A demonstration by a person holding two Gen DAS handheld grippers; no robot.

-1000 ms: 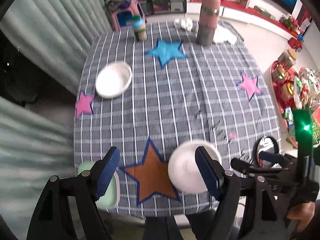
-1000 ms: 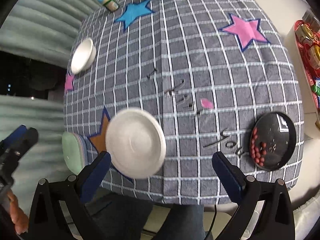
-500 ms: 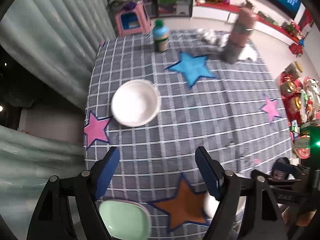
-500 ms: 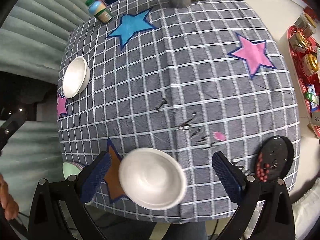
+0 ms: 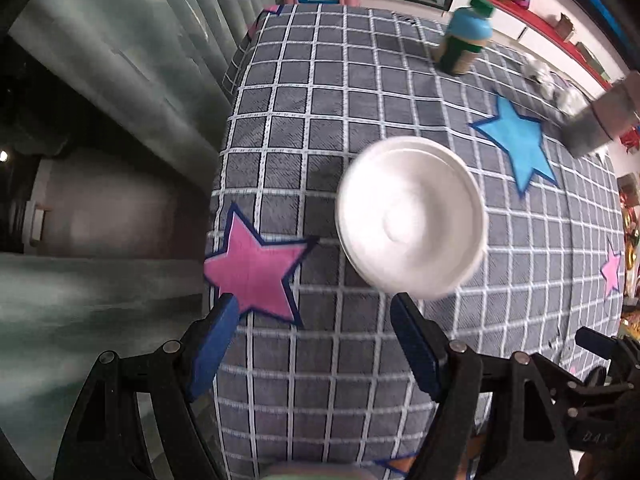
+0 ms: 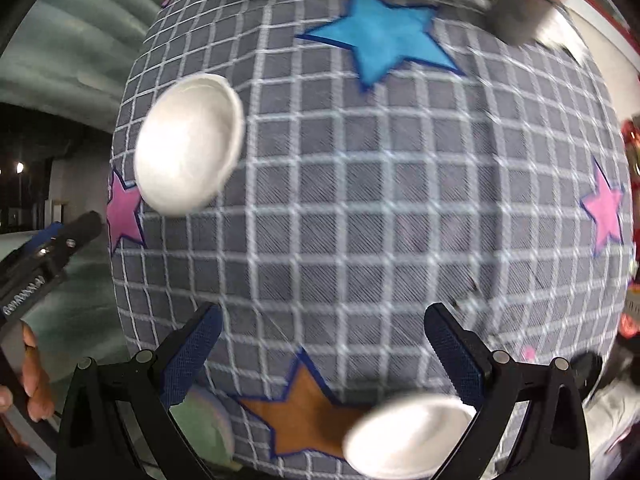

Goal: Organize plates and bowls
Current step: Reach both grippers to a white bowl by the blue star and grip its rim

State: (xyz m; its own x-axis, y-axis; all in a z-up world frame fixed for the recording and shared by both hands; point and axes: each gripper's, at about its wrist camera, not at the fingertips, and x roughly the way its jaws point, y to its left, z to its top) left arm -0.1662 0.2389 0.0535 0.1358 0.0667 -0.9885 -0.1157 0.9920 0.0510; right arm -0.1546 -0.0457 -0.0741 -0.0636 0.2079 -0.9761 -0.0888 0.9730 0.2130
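A white bowl (image 5: 412, 220) sits on the checked tablecloth, just beyond my left gripper (image 5: 316, 350), which is open and empty with its right fingertip near the bowl's near rim. The same bowl shows at the left in the right wrist view (image 6: 188, 144). A second white bowl (image 6: 408, 436) lies at the table's near edge, between and below the fingers of my right gripper (image 6: 320, 350), which is open and empty. A pale green plate (image 6: 204, 424) lies at the near left corner, partly hidden by the left finger.
A bottle with a blue label and green cap (image 5: 464, 40) and a grey-pink cylinder container (image 5: 600, 120) stand at the far side. The table edge drops off on the left beside a pink star (image 5: 256, 268). The left gripper's body (image 6: 44, 256) shows at left.
Both grippers have moved forward over the table. The far white bowl is now close in front of the left gripper; the near bowl has slid low under the right gripper. Both stayed open.
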